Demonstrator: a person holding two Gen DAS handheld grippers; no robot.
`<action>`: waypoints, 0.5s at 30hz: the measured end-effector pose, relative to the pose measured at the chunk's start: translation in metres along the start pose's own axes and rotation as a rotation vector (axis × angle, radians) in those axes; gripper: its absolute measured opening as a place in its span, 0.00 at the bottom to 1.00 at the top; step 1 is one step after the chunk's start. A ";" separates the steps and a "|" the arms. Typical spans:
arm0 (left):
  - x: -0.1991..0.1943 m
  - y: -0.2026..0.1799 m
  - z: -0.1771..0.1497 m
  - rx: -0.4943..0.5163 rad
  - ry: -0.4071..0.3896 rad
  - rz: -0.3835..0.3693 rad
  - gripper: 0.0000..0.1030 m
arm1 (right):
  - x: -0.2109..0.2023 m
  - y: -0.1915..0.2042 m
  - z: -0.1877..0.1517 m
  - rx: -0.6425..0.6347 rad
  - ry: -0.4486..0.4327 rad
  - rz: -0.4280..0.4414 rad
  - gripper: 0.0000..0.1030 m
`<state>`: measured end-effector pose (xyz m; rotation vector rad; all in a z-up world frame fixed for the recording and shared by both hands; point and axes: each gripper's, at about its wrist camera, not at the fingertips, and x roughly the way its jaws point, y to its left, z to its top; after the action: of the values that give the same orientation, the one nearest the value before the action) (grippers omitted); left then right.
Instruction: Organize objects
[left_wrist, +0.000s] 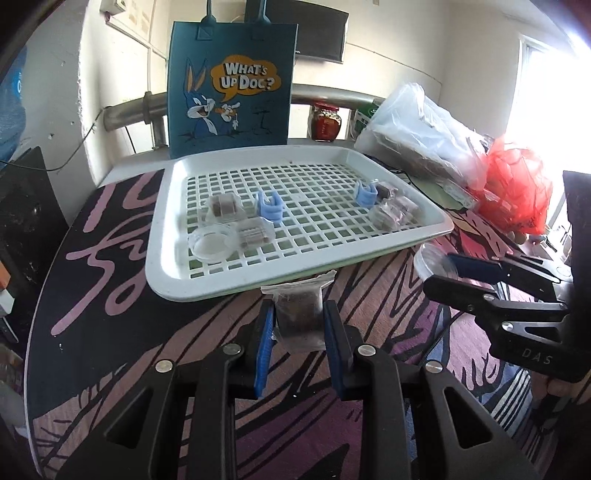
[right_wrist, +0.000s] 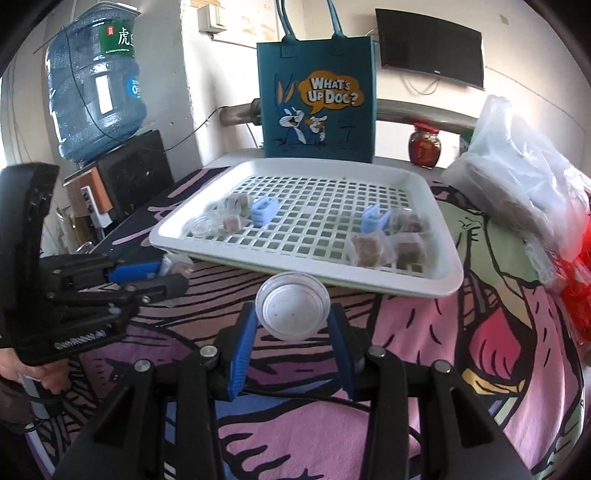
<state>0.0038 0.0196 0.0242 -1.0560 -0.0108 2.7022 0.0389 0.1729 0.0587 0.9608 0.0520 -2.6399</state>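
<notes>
My left gripper (left_wrist: 298, 317) is shut on a clear packet with a brown cube (left_wrist: 300, 314), held just in front of the white grid tray (left_wrist: 258, 288). It also shows at the left of the right wrist view (right_wrist: 168, 275). My right gripper (right_wrist: 293, 314) is shut on a clear round plastic dish (right_wrist: 291, 308), held before the tray's near rim (right_wrist: 369, 286). It also shows in the left wrist view (left_wrist: 439, 271). In the tray lie brown-cube packets (left_wrist: 221, 207) (right_wrist: 369, 249), two blue clips (left_wrist: 269, 208) (left_wrist: 365, 192) and another clear dish (left_wrist: 212, 242).
A blue Bugs Bunny tote bag (right_wrist: 317, 103) stands behind the tray. A red jar (right_wrist: 424, 146), a clear plastic bag (right_wrist: 517, 173) and a red bag (left_wrist: 513, 192) are at the right. A water bottle (right_wrist: 96, 85) stands at the back left.
</notes>
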 end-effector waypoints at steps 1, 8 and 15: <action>0.000 -0.001 0.000 0.003 -0.002 0.004 0.24 | 0.002 -0.002 -0.001 0.010 0.012 -0.001 0.37; -0.004 -0.008 -0.001 0.034 -0.025 0.029 0.24 | -0.003 -0.010 -0.002 0.052 -0.017 0.029 0.37; -0.008 -0.003 -0.002 0.014 -0.038 0.031 0.24 | -0.010 -0.011 -0.003 0.056 -0.049 0.030 0.37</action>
<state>0.0112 0.0211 0.0282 -1.0087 0.0185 2.7457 0.0442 0.1864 0.0616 0.9065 -0.0471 -2.6491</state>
